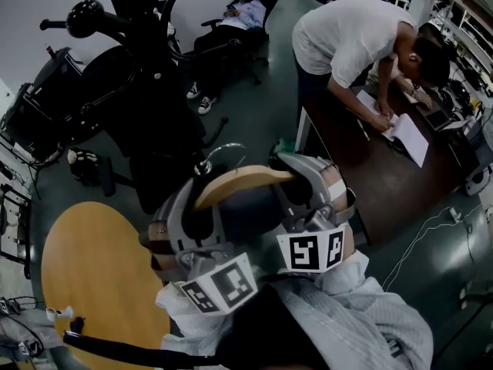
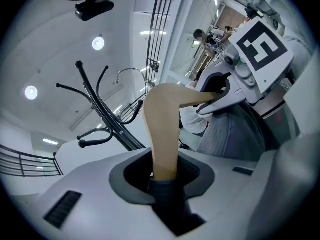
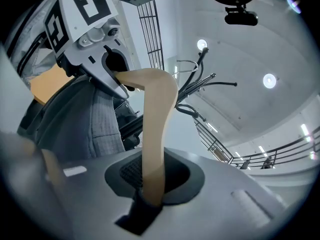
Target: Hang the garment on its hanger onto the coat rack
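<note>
The hanger (image 1: 243,183) with its grey garment (image 1: 370,322) is pinched by the left hand-held gripper (image 2: 162,176) and the right hand-held gripper (image 3: 150,184) and held up beside the coat rack (image 1: 146,91), but the hook (image 1: 223,146) looks to be caught on no arm, so hooking's left.

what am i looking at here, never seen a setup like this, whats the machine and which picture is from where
No robot: a person holds a hand-held gripper in each hand. The head view looks down from a camera on the person's head; the two gripper views look along each gripper's jaws. The left hand-held gripper and the right hand-held gripper are each shut on one end of a wooden hanger carrying a grey garment. A black coat rack stands ahead, and a round wooden table is at lower left.
</note>
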`<action>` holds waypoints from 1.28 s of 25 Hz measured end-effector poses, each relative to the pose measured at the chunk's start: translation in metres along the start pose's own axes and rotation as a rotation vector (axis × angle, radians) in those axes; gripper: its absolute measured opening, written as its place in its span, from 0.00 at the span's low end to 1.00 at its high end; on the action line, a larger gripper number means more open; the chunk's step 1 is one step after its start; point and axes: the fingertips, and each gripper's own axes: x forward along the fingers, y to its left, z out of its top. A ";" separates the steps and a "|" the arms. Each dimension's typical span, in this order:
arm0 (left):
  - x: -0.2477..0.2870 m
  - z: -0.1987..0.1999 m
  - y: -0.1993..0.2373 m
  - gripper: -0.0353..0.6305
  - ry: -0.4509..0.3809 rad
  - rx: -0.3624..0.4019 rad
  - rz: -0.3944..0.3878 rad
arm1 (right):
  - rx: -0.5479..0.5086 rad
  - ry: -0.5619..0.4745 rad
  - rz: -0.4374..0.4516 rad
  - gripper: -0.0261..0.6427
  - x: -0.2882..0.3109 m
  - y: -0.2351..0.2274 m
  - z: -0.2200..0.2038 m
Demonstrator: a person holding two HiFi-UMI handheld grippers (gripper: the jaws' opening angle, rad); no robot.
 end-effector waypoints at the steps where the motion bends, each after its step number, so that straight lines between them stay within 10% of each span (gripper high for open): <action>1: 0.002 -0.002 0.000 0.20 -0.002 0.002 -0.005 | 0.002 0.007 -0.005 0.13 0.002 0.001 -0.001; 18: 0.073 0.013 -0.009 0.20 0.076 -0.027 0.020 | 0.017 -0.049 0.027 0.15 0.060 -0.036 -0.045; 32: 0.139 0.047 0.002 0.20 0.177 -0.062 0.203 | -0.025 -0.265 0.106 0.17 0.129 -0.098 -0.068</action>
